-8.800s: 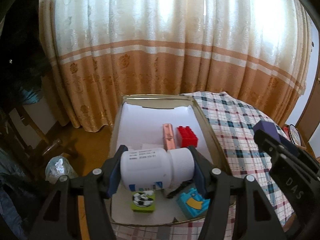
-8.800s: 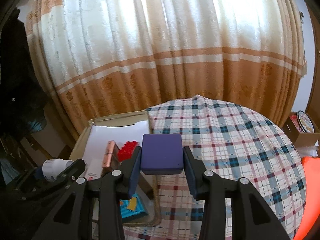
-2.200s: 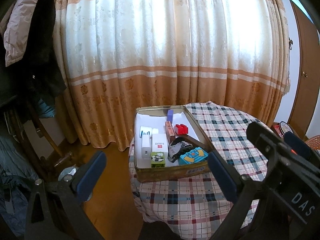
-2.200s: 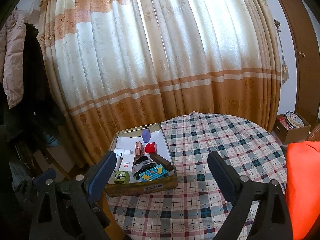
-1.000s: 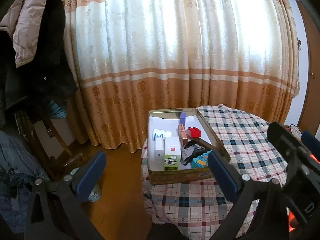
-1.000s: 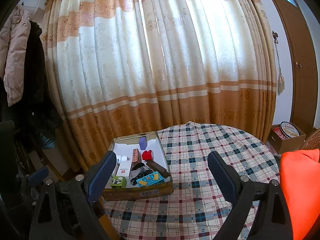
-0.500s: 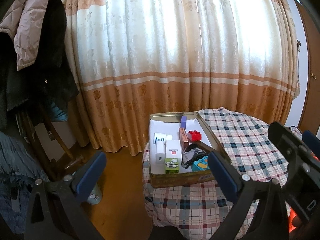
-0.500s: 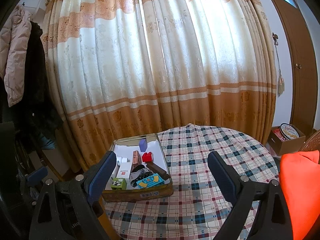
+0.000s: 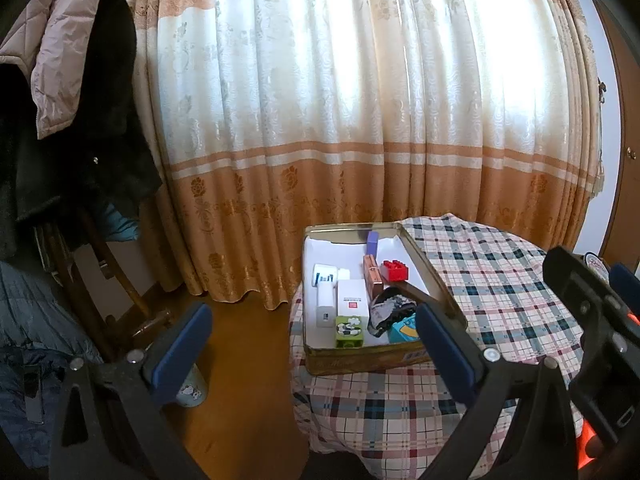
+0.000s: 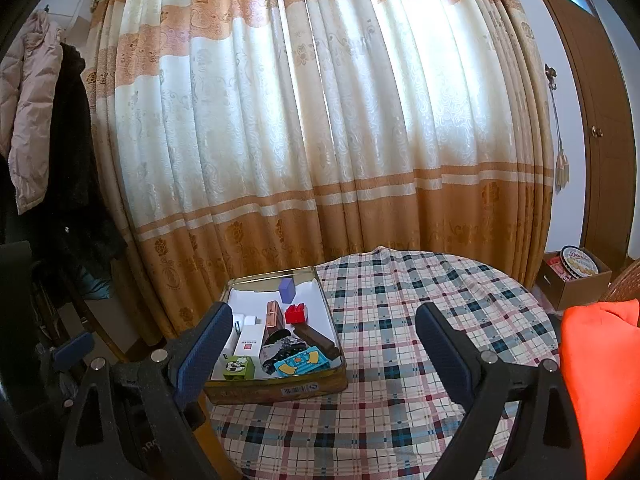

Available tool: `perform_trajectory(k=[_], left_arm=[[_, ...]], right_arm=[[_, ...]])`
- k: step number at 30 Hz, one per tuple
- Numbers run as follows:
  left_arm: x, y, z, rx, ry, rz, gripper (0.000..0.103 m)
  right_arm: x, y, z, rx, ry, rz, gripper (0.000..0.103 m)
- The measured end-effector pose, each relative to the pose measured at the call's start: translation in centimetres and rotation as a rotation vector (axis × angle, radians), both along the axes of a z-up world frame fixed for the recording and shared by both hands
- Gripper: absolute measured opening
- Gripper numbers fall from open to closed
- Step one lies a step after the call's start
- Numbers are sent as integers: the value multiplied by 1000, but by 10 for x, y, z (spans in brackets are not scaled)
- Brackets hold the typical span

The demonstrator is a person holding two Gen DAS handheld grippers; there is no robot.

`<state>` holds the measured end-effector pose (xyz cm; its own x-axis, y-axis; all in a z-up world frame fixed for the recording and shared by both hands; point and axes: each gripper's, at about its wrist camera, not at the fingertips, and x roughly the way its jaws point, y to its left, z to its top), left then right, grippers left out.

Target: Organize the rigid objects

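Hovering apart from tin: left claw, right claw both released, empty.

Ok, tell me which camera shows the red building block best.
The left wrist view. The red building block is clear there, studs up, beside the copper-coloured box in the tin. The right wrist view shows it too, but smaller.

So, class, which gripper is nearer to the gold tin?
Left, slightly. The left gripper faces the gold tin almost head-on; the right gripper is farther right, with the tin off to its left.
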<state>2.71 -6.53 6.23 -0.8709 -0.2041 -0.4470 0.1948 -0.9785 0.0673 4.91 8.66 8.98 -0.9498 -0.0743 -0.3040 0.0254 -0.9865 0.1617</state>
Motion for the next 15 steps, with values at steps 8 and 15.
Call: perform_trajectory(k=[8,15], left_arm=[[-1,-1,-1,4,-1,2,103],[-1,-2,-1,19,-11,-7,103]], right_arm=[[0,-1,0,1,-2,2,95],[0,0,0,2,0,2,95]])
